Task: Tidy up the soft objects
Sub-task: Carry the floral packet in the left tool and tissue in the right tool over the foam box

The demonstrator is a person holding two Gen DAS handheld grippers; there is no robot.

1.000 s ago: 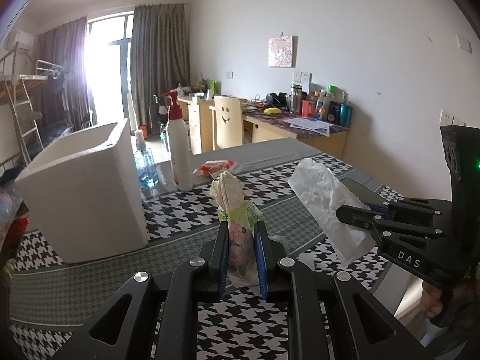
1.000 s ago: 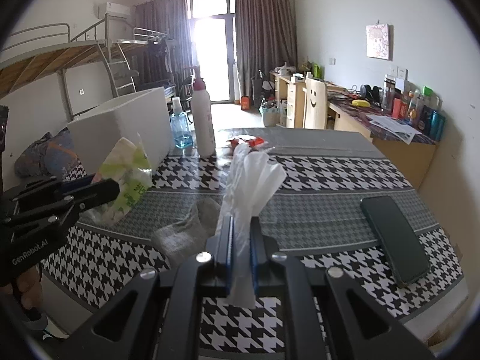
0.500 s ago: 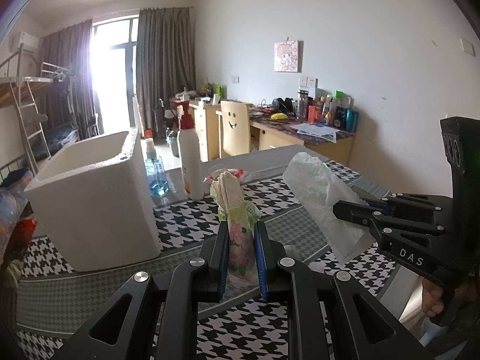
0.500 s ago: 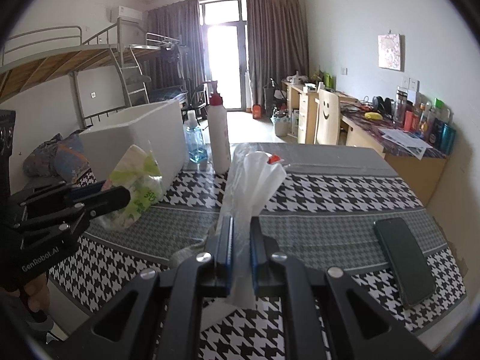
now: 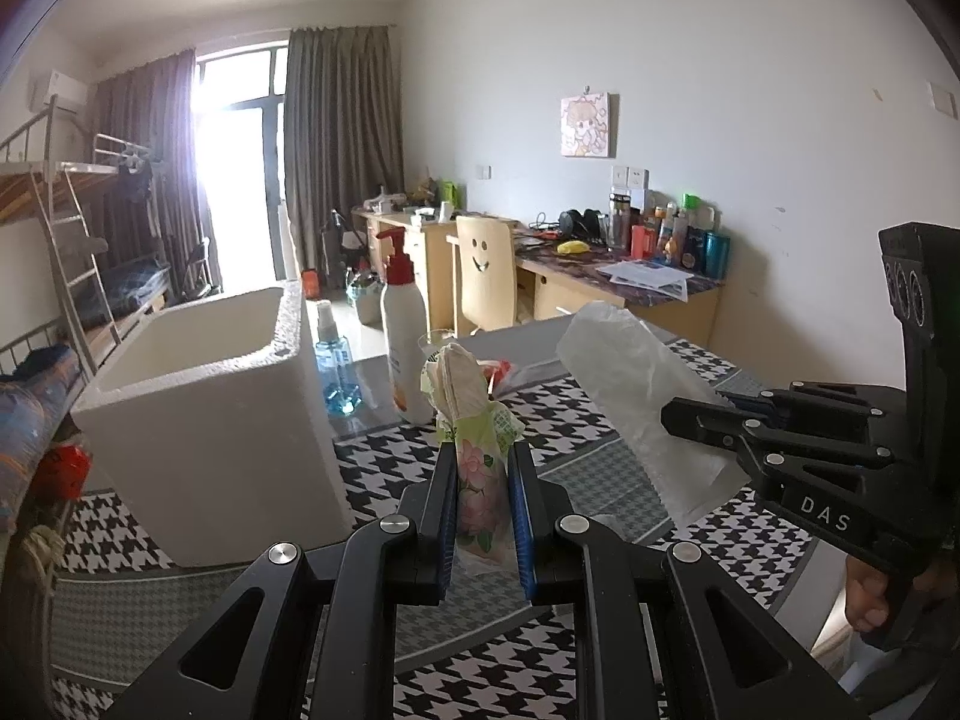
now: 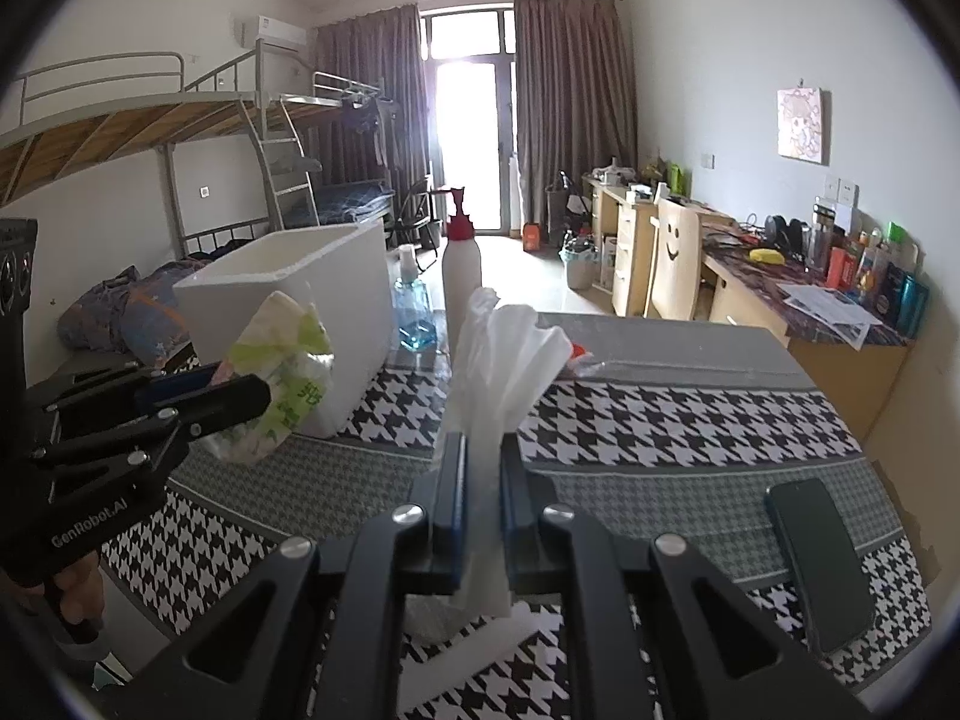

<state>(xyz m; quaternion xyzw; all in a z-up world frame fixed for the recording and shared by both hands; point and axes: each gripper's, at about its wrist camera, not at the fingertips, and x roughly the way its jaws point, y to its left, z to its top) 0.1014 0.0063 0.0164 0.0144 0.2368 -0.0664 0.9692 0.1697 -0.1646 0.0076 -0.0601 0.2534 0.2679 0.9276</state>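
Squarely between left tongs (image 5: 483, 504): tissue pack (image 5: 477, 468).

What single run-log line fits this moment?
left hand-held gripper: shut on tissue pack | right hand-held gripper: shut on plastic bag | both above table

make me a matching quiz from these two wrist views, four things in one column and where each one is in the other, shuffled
Things:
1. floral tissue pack
2. white plastic bag
3. phone
4. white foam box

Places:
A. lying flat on the table, near its right edge
B. clamped in the right gripper
C. standing open-topped on the table, beside the spray bottle
D. clamped in the left gripper

Pairs: 1-D, 2-B, 3-A, 4-C
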